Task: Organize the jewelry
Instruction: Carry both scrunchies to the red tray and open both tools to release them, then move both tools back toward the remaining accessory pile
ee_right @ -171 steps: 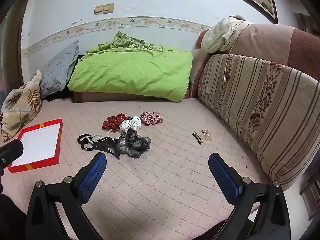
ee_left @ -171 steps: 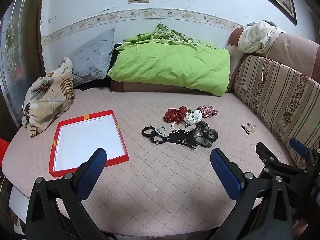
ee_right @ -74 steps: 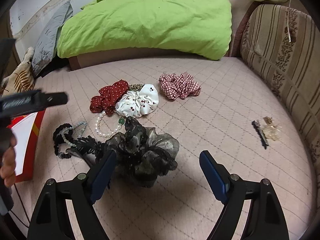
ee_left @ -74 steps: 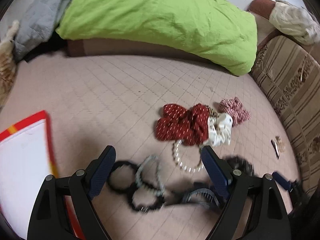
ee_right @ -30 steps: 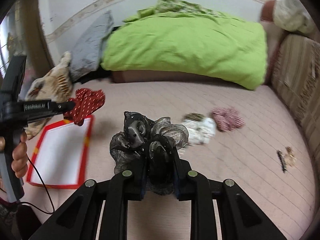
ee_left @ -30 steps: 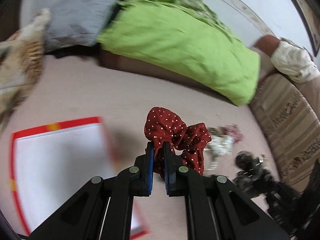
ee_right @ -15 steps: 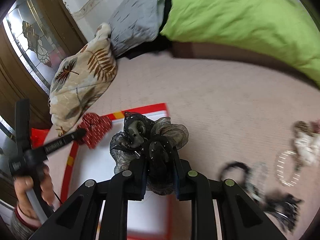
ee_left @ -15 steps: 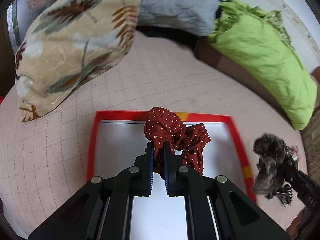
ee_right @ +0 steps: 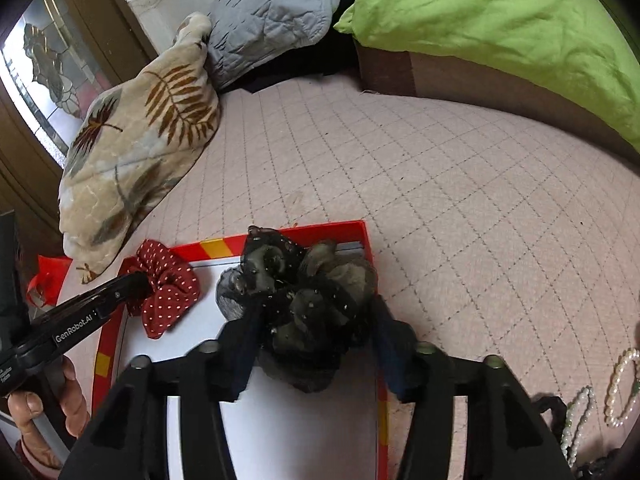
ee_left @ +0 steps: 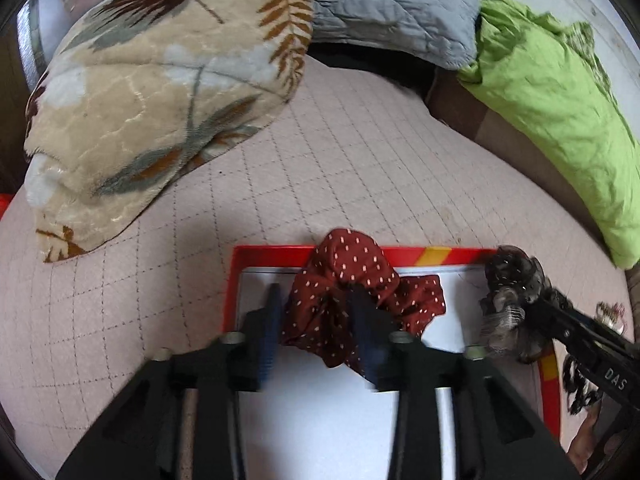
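In the left wrist view my left gripper hangs over the far end of the white tray with a red rim. Its jaws are opening, and the red dotted scrunchie sits loose between them, sagging onto the tray. In the right wrist view my right gripper is over the tray's far right corner. Its jaws are opening too, with the dark grey scrunchie puffed out between the blue fingers. The red dotted scrunchie lies to its left.
A leaf-patterned cushion and a grey pillow lie beyond the tray, and a green quilt at the back right. Pearl bracelets and dark beads remain on the pink quilted cover at the right. A hand holds the left gripper's handle.
Both grippers came down a little closer to the tray's far end. Their jaws, shut on the scrunchies half a second ago, now stand apart, and both scrunchies have spread out between them.
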### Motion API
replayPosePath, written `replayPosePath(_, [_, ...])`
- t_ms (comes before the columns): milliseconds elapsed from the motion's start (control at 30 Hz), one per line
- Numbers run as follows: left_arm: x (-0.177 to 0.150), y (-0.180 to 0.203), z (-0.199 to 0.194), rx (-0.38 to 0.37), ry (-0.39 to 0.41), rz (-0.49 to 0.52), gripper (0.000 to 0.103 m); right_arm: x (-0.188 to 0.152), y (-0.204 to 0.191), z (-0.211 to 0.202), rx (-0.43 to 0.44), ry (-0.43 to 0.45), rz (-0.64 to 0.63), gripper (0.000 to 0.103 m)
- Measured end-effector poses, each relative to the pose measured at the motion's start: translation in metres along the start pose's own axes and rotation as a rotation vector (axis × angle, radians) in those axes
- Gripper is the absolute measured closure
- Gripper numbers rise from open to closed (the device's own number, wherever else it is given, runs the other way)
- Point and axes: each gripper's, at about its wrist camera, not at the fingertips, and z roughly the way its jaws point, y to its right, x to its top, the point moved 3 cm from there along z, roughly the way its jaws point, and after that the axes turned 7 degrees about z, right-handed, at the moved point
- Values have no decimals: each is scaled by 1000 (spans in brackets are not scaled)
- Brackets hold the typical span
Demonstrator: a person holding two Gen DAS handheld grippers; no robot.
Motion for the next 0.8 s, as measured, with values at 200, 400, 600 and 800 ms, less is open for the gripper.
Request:
replayPosePath(200, [-3,5,-18,-7,11,24,60,-21,15,-39,-61,16,-49,36])
replayPosePath(400, [-18,24,-60,29,74,89,60,-84,49,-68,-109,-54,-56,50])
replayPosePath(600, [-40,34,-91,10,99,68,59,-124,47,-62,-31,-131,-35,82])
replayPosePath(800, [-57,32,-112,65,108,91,59,-147,20,-68,-11,-151,-88,82])
